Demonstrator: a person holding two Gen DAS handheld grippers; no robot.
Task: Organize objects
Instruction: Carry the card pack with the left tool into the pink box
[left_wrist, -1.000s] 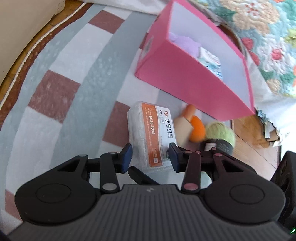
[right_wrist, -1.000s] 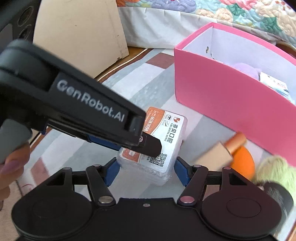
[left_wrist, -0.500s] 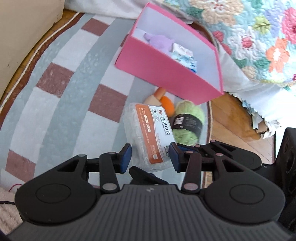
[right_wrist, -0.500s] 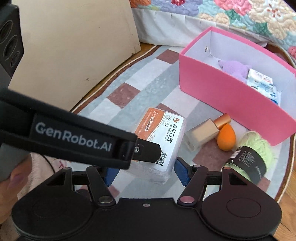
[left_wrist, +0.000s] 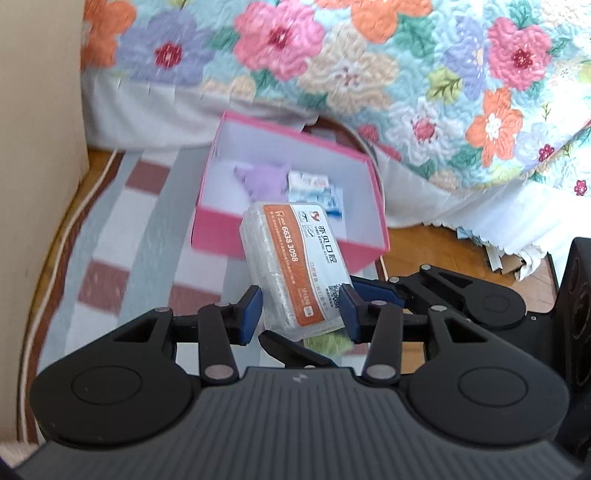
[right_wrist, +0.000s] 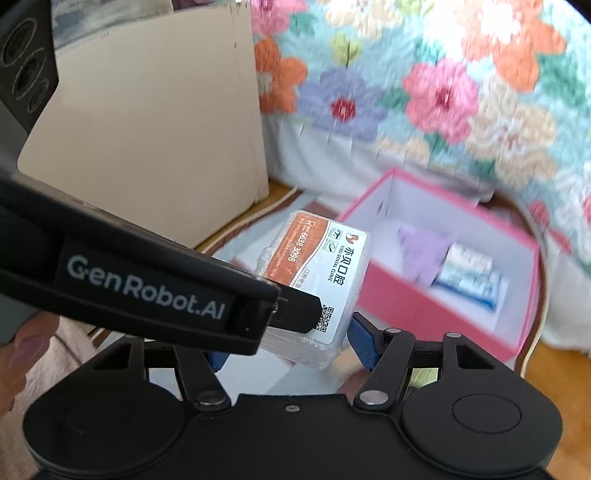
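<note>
Left wrist view: a clear packet (left_wrist: 295, 266) is pinched in the jaws of both the left gripper (left_wrist: 301, 308) and the right gripper (right_wrist: 286, 345). It is held above the rug (left_wrist: 122, 236), before the pink box (left_wrist: 351, 173).

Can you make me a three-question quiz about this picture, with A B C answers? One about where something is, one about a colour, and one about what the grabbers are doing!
1. Where is the purple soft toy?
A. Inside the pink box
B. On the rug
C. On the flowered quilt

2. What colour is the band on the tissue pack?
A. Green
B. Orange
C. Yellow

3. What is happening to the tissue pack?
A. It lies in the box
B. It lies flat on the rug
C. The left gripper and right gripper hold it in the air together

Answers: 1 A, the toy lies against the box's white inside, beside some small packets. 2 B, an orange band runs along its label. 3 C, both pairs of blue pads press its sides, with rug and box showing below it.
</note>
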